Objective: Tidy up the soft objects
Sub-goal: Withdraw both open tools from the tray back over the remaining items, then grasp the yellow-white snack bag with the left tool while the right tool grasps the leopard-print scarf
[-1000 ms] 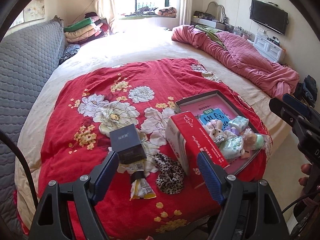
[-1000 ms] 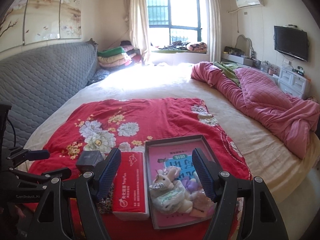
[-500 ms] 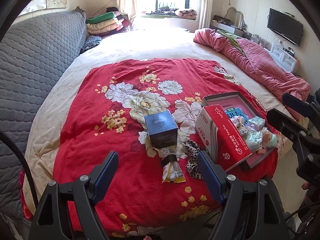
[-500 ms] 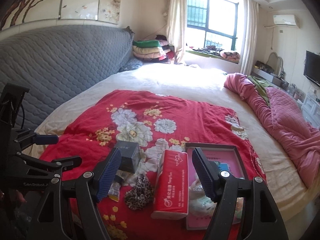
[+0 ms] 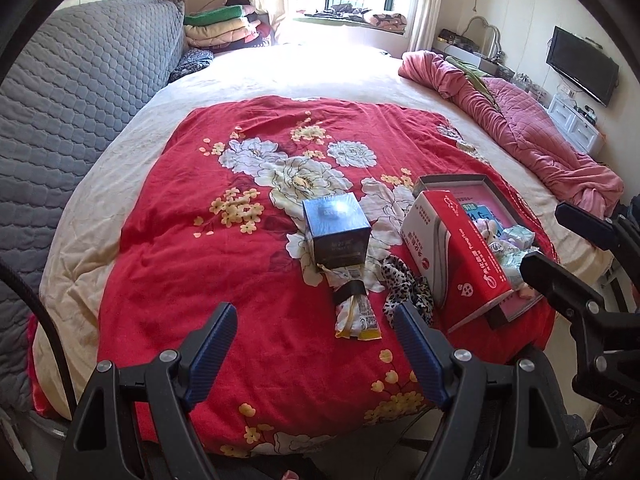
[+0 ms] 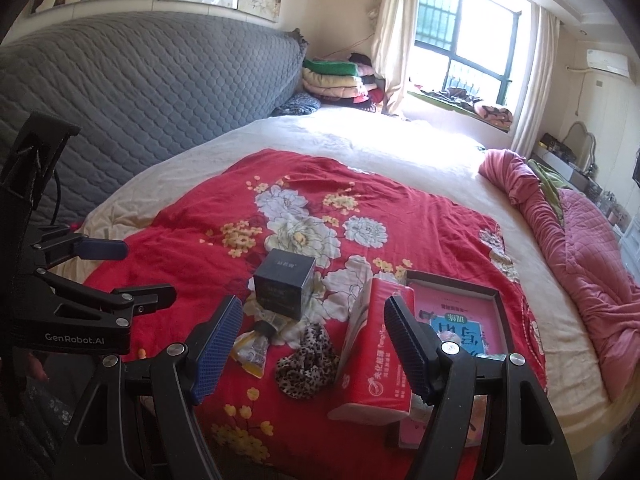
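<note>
Both grippers have swung leftward across the bed since a second ago: the tray of soft toys that sat between the right gripper's fingers then now lies off to its right, and the dark blue box has shifted from the bottom of the left wrist view to near its middle. Left gripper (image 5: 314, 344) hangs above the red flowered blanket (image 5: 188, 248) with its jaws spread wide and nothing between them, touching nothing; ahead of it lie the dark blue box (image 5: 335, 234), a crumpled snack packet (image 5: 356, 312) just in front of that box, and a leopard-print scrunchie (image 5: 404, 290) beside the packet. Right gripper (image 6: 314, 346) is likewise spread wide and holds nothing; in its own view the scrunchie (image 6: 306, 364) lies on the blanket between its fingers but clear of them, and its right finger (image 6: 408, 350) stands in front of the red tissue pack (image 6: 370, 364), though contact cannot be told. That tissue pack leans tilted against the near left edge of the dark-rimmed tray (image 5: 452, 179), partly resting on it. Inside the tray, on a pink book, lie the soft toys (image 5: 506, 246), a small heap of pale plush pieces at the near end. A pink quilt (image 5: 532, 136) is bunched along the right side of the bed, well apart from the rest.
</note>
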A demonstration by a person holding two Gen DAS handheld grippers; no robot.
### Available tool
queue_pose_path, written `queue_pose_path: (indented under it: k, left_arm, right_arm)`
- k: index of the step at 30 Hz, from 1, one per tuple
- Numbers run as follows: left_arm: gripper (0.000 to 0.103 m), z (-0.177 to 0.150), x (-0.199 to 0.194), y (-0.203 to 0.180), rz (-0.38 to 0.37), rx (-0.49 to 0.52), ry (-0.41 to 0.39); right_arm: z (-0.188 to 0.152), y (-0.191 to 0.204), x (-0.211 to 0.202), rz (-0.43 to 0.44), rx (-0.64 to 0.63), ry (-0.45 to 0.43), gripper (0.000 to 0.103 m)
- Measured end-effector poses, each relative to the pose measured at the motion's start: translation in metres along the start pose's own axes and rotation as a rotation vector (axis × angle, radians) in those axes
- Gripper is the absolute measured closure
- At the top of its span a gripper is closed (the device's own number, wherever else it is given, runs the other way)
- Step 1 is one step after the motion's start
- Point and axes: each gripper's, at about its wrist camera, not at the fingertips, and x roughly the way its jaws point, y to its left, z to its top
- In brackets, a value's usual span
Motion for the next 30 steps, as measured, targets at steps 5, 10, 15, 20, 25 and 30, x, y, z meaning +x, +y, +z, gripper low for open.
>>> queue_pose_path:
  k: [5,10,15,20,25,30]
  left_arm:
    - [0.023,-0.013,0.024,0.001,-0.007,-0.012,0.047]
    - [0.023,-0.024,0.052,0.001,-0.006,-0.011,0.089]
    - [0.023,-0.028,0.075,0.001,-0.014,-0.024,0.131]
    - [0.023,-0.024,0.095,0.000,-0.037,-0.038,0.154]
    - [0.023,-0.017,0.118,-0.002,-0.067,-0.052,0.187]
    - [0.023,-0.012,0.145,-0.003,-0.099,-0.073,0.226]
  right_arm:
    - [-0.015,0.007,0.015,0.007,-0.036,0.040,0.028]
    - [-0.034,0.005,0.038,0.007,-0.048,0.093,0.028]
    - [-0.049,0.008,0.062,0.002,-0.087,0.150,0.028]
    - [-0.059,0.014,0.081,0.008,-0.137,0.186,0.028]
    - [-0.069,0.020,0.099,0.014,-0.184,0.229,0.028]
    - [-0.073,0.020,0.110,0.015,-0.212,0.250,0.028]
